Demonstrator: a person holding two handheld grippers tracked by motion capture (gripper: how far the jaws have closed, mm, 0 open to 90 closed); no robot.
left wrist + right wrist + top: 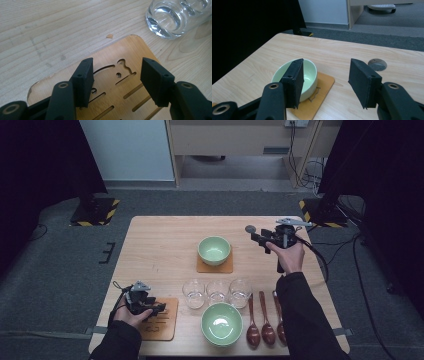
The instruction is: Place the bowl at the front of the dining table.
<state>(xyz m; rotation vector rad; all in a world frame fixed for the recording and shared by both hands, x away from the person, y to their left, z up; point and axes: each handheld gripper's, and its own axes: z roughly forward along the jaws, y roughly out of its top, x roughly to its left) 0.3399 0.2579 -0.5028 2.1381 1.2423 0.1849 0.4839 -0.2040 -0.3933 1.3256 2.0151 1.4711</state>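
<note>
Far bowl (214, 250) sits on a coaster (215, 266) — three glasses (217, 291) between it and near bowl (221, 322).

Pale wooden table (160, 245), round grommet hole (250, 228) near far edge. Resting directly on top: two wooden coasters (161, 320) (215, 266), near green bowl (221, 323), three clear glasses (193, 293), three brown spoons (252, 322).

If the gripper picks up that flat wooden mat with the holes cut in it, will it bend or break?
The mat looks like thin, stiff wood, so it probably stays flat rather than flopping. It is likely light. It lies flush on the table, so getting the left gripper under an edge may be tricky, and its slots could make it somewhat snappable.
</note>
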